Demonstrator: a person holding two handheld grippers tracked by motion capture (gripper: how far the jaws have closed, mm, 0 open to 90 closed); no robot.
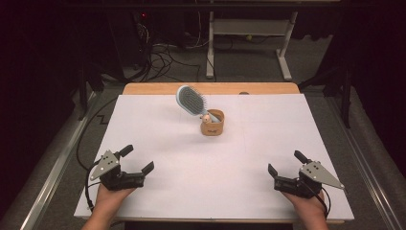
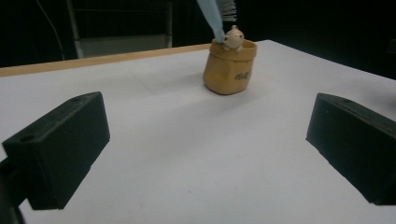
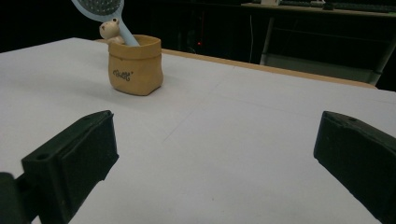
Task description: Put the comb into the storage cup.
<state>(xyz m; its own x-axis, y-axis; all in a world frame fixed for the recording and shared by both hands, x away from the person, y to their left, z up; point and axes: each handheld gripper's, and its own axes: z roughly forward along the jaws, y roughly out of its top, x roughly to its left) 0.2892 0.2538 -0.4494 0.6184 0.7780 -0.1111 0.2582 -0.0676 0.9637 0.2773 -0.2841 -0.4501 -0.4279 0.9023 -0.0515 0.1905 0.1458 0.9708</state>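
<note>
a small tan pouch-shaped holder (image 1: 212,123) stands upright on the white counter (image 1: 191,177), toward the far middle of it and a little short of the bare wooden strip (image 1: 143,89) along the far edge; a pale blue hairbrush (image 1: 190,100) rests handle-down in the holder, its oval bristled head leaning up and away to the left in the high view, and a small cream animal figure (image 1: 206,117) peeks over the holder's rim right beside the brush handle. the left tongs (image 1: 139,162) sit low at the near left corner of the counter, held by a hand (image 1: 109,199) coming in from the bottom edge, jaws spread wide with only bare counter between them; in the left gripper view the holder (image 2: 229,66) stands well ahead, between the lines of the two jaws and slightly right of centre, the figure (image 2: 233,38) on its rim and the brush handle (image 2: 212,18) rising out of the top of the picture. the right tongs (image 1: 286,164) mirror them at the near right corner, held by the other hand (image 1: 309,207), also released and gripping nothing; in the right gripper view the holder (image 3: 135,65) stands well ahead and off to the left, above the left-hand jaw, with the brush head (image 3: 97,9) at the top edge and the figure (image 3: 110,30) beside the handle. the holder and brush stand well apart from both tongs, roughly midway between them across the counter but much farther back. beyond the counter lie a dark floor with loose cables (image 1: 163,60) and a white frame leg (image 1: 209,48)
</note>
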